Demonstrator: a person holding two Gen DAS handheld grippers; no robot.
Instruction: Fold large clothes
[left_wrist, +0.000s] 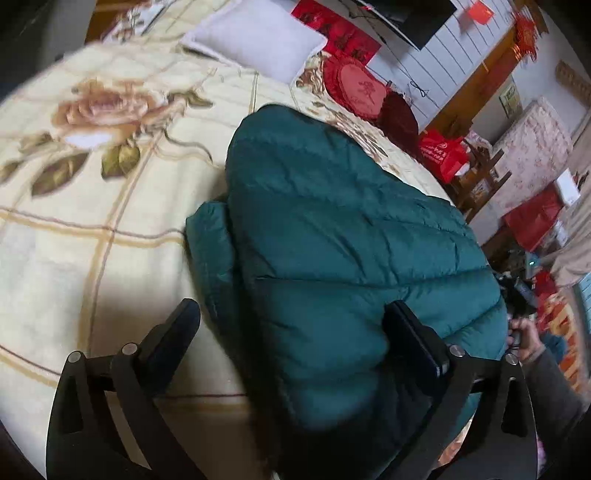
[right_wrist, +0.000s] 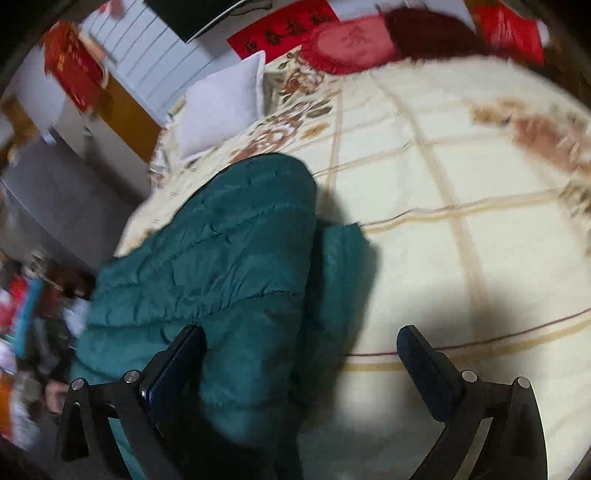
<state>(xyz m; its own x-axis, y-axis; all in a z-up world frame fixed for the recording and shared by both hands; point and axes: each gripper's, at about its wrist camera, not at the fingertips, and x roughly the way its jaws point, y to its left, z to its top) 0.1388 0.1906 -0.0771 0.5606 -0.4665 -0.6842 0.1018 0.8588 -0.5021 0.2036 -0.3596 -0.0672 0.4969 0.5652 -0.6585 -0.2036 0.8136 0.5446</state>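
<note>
Left gripper (left_wrist: 291, 325) spread wide, holding nothing, hovering over the near end of a teal quilted down jacket (left_wrist: 343, 243). Right gripper (right_wrist: 301, 350) likewise parted and empty, poised above the same near end. Jacket puffy, stitched in horizontal channels, folded into a long bundle with one narrower folded piece (left_wrist: 210, 251) poking out along its side. Lying on the bed (left_wrist: 92, 229), lengthwise from the near edge toward the head, close to one side edge of the cream floral blanket. Broad bare stretch of blanket on the jacket's other side. White pillow (left_wrist: 258, 37) and red heart-shaped cushion (left_wrist: 360, 88) near the head edge, apart from the jacket. Left wrist view alone: a hand (left_wrist: 524, 339) past the jacket's far side, and red bags (left_wrist: 443, 155) beyond the bed edge. Right wrist view alone: grey floor (right_wrist: 70, 199) beside the bed and blurred clutter.
</note>
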